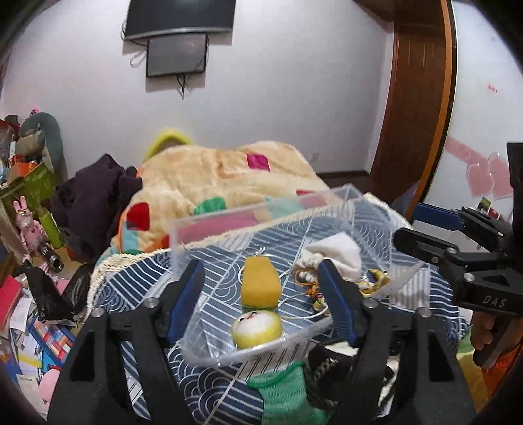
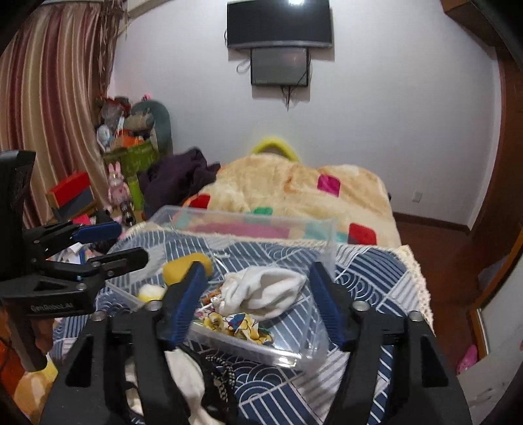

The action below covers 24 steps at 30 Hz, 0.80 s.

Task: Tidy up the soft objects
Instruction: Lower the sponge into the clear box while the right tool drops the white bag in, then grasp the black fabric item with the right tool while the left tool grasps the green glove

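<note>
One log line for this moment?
left gripper open | right gripper open | bin holds yellow toy, white pouch

A clear box (image 1: 261, 229) sits on a patterned cloth (image 1: 137, 278) spread over the near end of a bed, with a quilt (image 1: 212, 176) behind it. Inside the box, a sponge (image 1: 260, 286) lies toward the left with a round plush toy (image 1: 256, 328) in front of it, and a sock (image 2: 261, 291) lies toward the right with a printed fabric piece (image 2: 238, 323) just before it. A screen (image 2: 279, 23) hangs on the wall beyond the bed, and a pile of toys (image 2: 130, 130) stands to the bed's left.
</note>
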### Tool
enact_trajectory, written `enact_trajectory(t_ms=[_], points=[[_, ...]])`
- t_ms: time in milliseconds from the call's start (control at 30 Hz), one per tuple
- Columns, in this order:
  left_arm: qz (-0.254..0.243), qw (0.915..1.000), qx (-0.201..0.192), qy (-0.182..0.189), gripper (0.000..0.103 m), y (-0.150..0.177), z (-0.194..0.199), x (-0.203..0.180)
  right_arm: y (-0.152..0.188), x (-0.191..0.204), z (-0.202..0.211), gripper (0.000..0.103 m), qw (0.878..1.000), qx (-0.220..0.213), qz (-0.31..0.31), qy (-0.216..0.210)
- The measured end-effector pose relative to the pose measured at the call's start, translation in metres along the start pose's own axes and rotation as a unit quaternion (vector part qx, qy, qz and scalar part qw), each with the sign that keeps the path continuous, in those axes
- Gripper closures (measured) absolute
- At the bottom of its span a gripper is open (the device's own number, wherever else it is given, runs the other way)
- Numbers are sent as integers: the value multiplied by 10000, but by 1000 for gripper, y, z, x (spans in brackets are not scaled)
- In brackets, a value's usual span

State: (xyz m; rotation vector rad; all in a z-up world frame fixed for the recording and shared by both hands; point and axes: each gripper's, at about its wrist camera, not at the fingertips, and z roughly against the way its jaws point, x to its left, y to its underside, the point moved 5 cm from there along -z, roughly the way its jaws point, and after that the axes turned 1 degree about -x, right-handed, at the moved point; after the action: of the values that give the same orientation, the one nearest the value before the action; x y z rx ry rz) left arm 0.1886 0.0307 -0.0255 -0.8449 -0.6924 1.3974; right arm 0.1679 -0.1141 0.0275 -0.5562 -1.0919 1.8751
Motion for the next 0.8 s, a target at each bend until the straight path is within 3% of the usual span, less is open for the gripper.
enact_trajectory(t_ms=[167, 333, 800], points=[[140, 9997, -210, 52, 19, 6, 26, 1, 3, 4, 21, 22, 9996, -269, -69, -71], [235, 9996, -177, 51, 18, 30, 36, 2, 20, 12, 24, 21, 9996, -227, -2, -143], [314, 9976, 533, -310, 19, 116, 36, 19, 82, 64, -1, 21, 9940, 551, -139, -934]])
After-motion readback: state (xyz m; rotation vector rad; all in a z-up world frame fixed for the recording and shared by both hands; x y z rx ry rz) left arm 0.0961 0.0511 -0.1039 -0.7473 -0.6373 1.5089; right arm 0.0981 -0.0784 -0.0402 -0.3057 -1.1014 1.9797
